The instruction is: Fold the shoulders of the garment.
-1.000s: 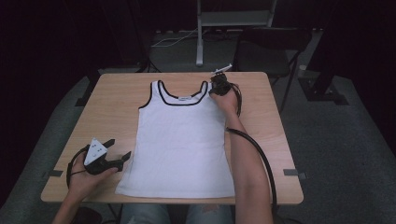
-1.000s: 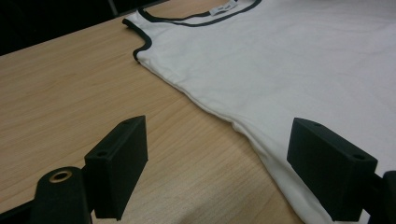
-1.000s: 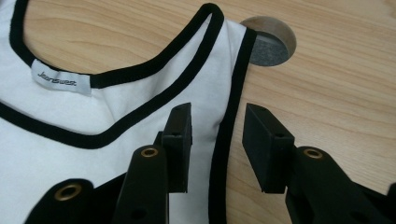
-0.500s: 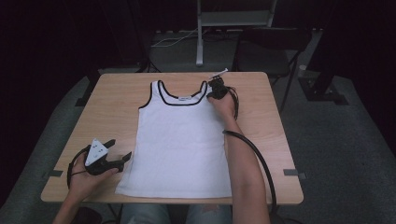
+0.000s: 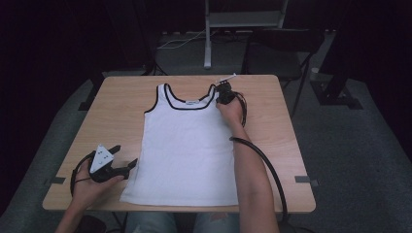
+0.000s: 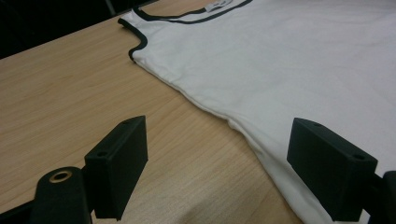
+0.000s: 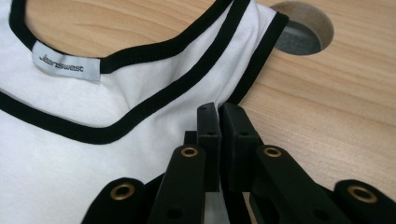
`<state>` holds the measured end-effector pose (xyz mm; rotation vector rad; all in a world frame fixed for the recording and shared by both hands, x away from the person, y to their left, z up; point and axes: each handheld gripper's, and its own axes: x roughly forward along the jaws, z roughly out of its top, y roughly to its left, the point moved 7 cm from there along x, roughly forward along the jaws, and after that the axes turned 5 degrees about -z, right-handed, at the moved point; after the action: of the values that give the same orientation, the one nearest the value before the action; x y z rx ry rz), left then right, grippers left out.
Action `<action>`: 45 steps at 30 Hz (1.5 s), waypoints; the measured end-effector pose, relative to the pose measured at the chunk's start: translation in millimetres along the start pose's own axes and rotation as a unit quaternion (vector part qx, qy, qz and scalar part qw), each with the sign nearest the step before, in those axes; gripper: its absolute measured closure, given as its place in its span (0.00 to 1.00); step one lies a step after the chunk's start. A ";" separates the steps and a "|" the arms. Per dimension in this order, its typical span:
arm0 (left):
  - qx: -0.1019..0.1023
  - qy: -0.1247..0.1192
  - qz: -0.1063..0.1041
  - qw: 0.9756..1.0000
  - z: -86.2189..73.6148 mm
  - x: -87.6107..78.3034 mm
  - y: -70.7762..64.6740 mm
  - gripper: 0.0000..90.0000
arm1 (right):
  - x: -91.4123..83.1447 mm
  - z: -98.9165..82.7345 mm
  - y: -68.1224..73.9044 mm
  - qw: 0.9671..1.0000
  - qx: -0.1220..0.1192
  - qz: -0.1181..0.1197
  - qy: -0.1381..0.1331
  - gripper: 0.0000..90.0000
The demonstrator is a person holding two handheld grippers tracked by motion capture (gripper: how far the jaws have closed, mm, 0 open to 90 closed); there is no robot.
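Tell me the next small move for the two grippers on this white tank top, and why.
Probably close the left gripper on the near side edge of the tank top. The right gripper has just closed its jaws, pinching the black-trimmed shoulder strap, while the left jaws stand wide open at the shirt's edge on the table, gripping nothing. With both ends held, the shirt could be lifted or folded.

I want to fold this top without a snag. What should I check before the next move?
1. Right gripper shut on the strap of the white sleeveless top with black trim: ok; its jaws have just been closing.
2. Left gripper open beside the top's side edge, gripping nothing: ok.
3. Top lying flat on the light wooden table: ok.
4. Round cable hole in the table clear of the strap: ok.
5. Both cloth layers caught: cannot tell.
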<state>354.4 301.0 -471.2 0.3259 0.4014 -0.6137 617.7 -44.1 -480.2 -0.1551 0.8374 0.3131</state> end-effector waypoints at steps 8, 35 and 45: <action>0.000 0.001 0.001 1.000 -0.1 0.1 0.1 0.22 | -13.8 5.3 -3.6 1.000 0.008 0.012 -0.016 0.96; 0.004 0.003 0.001 1.000 -0.2 0.5 -0.9 0.22 | -41.0 11.4 7.4 0.997 0.007 0.046 -0.055 0.96; 0.005 0.004 0.001 1.000 -0.2 0.6 -1.0 0.22 | -47.7 5.9 9.7 0.997 0.003 0.050 -0.066 0.96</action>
<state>354.1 300.1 -471.8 0.3388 0.4056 -0.6120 588.7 -43.5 -440.6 -0.0845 0.7156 0.4109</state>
